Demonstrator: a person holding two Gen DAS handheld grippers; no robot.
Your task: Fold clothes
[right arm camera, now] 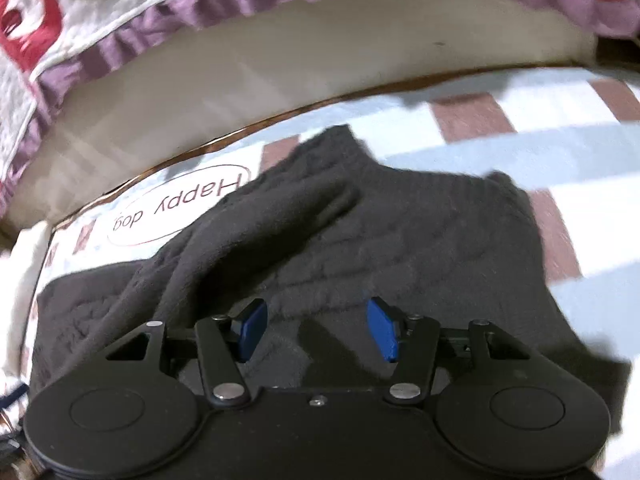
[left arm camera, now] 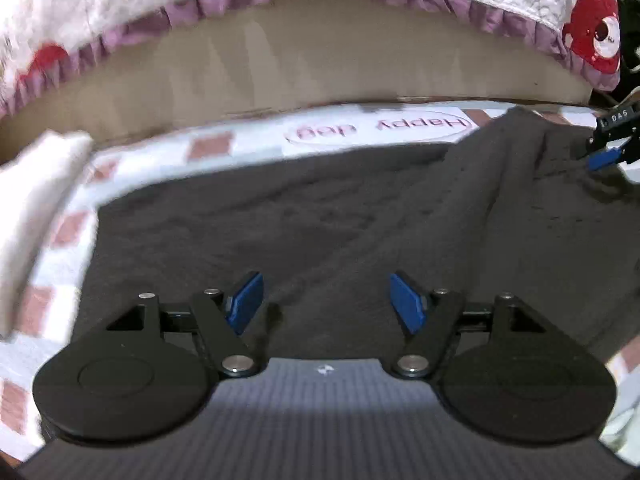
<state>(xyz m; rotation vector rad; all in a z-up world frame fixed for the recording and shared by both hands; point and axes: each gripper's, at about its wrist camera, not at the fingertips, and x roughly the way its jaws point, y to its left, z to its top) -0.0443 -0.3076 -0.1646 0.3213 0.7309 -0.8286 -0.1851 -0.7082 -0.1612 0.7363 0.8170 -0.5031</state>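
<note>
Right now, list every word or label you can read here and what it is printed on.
"Happy dog": inside an oval on the checked cloth under the dark sweater, seen upside down in both views.
"DAS": white letters on the right tongs, cut off at the frame edge.
Nothing else readable.

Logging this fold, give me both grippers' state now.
Left gripper: open, empty, over the dark sweater.
Right gripper: open, empty, over it too.
</note>
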